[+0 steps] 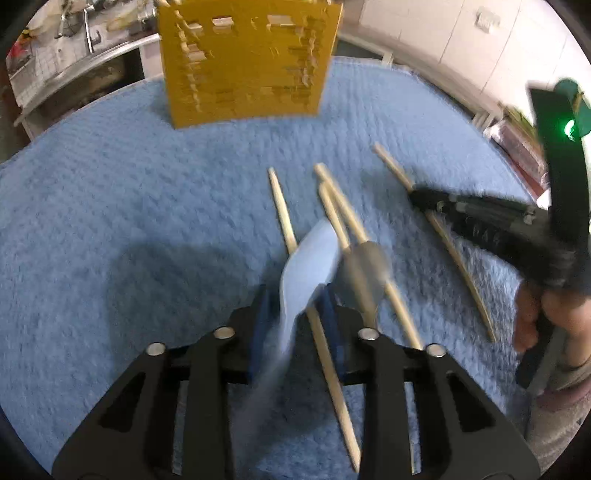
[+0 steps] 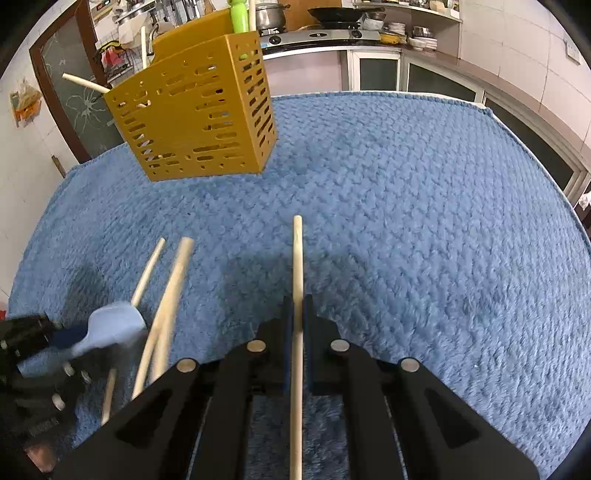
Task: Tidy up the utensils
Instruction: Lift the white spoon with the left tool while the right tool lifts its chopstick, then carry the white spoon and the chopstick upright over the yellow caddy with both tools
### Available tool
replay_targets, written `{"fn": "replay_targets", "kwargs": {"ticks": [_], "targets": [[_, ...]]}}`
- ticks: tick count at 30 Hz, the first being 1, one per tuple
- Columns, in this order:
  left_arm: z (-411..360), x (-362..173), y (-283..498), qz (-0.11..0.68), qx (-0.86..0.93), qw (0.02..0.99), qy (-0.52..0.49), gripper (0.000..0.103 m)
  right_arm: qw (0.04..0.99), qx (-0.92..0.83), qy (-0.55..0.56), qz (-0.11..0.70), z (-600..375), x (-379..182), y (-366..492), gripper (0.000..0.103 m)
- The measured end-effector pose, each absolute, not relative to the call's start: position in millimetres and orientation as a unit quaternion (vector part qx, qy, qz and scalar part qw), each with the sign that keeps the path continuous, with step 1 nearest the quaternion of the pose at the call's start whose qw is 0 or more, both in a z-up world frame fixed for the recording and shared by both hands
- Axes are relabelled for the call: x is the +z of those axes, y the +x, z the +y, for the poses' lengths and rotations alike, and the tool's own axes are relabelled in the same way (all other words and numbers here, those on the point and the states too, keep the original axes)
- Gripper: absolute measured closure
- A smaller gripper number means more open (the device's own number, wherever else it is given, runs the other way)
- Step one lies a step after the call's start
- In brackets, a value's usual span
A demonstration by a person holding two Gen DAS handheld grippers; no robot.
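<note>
Your right claw (image 2: 297, 306) is clamped on a single wooden chopstick (image 2: 297, 266), whose far end pokes out ahead of the pads over the blue towel (image 2: 406, 221) covering the surface. Your left claw (image 1: 295, 306) has a pale blue spoon (image 1: 310, 266) between its pads; the picture there is smeared, so you cannot tell whether the pads are pressing on it. A loose chopstick (image 1: 282, 210) runs close under that claw, and two more chopsticks (image 1: 340, 206) lie crossed just right of the spoon, with a blurred grey piece (image 1: 364, 269) over them that is too smeared to name. These crowd the spoon on its right side. The yellow slotted holder (image 2: 199, 110) stands upright at the far left of the towel, well apart from both claws, with a few chopsticks and a green handle (image 2: 238, 16) sticking out of its top. Behind it are a stove (image 2: 317, 35) with pots and a shelf of dishes.
</note>
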State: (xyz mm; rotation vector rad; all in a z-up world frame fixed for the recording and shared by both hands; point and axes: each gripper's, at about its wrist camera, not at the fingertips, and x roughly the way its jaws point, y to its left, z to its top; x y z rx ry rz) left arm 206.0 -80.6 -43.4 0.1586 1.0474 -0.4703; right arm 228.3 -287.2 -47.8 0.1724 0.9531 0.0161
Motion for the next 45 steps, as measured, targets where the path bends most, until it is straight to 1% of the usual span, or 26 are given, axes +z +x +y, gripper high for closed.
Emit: {"fn": "replay_targets", "kwargs": {"ticks": [2,4,5,6,14,22,29,35,41,45], "targets": [[-84.4,-43.5,203.0,0.487,-0.214,0.842,0.088,0.085,0.886,0.008,0.082,0.457,-287.3,-48.3,227.4,0.097],[-81.0,-42.0,204.4,0.486,-0.218,0.843,0.073,0.094,0.886,0.008,0.081,0.457,-286.9,-48.4,227.3,0.097],[-77.1,-40.5,206.4,0.487,-0.220,0.843,0.059,0.097,0.886,0.010,0.082,0.457,-288.0,-48.7,227.7,0.097],[-74.2,-39.8,207.9,0.487,-0.215,0.845,0.053,0.097,0.885,0.010,0.084,0.457,-288.6,-48.9,228.0,0.097],[-51.5,-36.2,227.6,0.496,-0.190,0.847,0.013,0.097,0.883,0.010,0.081,0.462,-287.3,-48.2,230.3,0.097],[-44.7,-41.4,263.3,0.524,-0.186,0.831,-0.012,0.097,0.861,0.017,0.064,0.504,-284.4,-44.3,252.1,0.097],[-53.1,-40.2,291.8,0.541,-0.186,0.820,0.001,0.097,0.843,0.016,0.043,0.536,-279.3,-40.0,275.4,0.097],[-58.9,-40.5,314.7,0.560,-0.185,0.808,0.014,0.097,0.822,0.027,0.062,0.565,-286.0,-41.2,285.3,0.097],[-68.7,-38.5,325.2,0.560,-0.188,0.806,0.026,0.097,0.822,0.035,0.057,0.566,-287.4,-40.5,285.2,0.097],[-66.5,-24.5,321.0,0.537,-0.182,0.823,0.021,0.098,0.837,0.029,0.068,0.543,-294.3,-30.6,279.4,0.097]]}}
